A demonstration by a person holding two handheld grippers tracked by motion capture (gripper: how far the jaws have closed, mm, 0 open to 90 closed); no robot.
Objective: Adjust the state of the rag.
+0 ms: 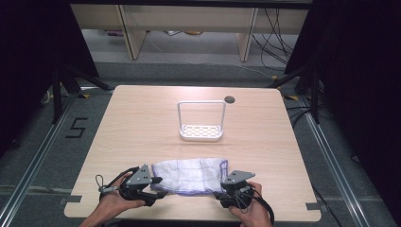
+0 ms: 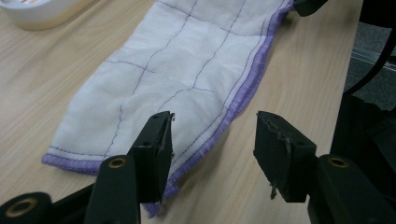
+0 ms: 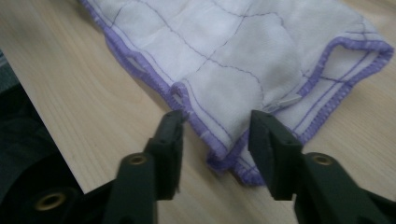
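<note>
Folded white quilted cloth with purple hem flat on near desk.
Flanked by left claw and right claw, both open astride its near corners.

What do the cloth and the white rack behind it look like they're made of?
The cloth looks like soft woven cotton: matte white, quilted by thin stitched lines, with purple overlocked edges. The rack seems moulded plastic or coated metal: smooth white, with a perforated base. The table looks like pale wood-grain laminate.
</note>
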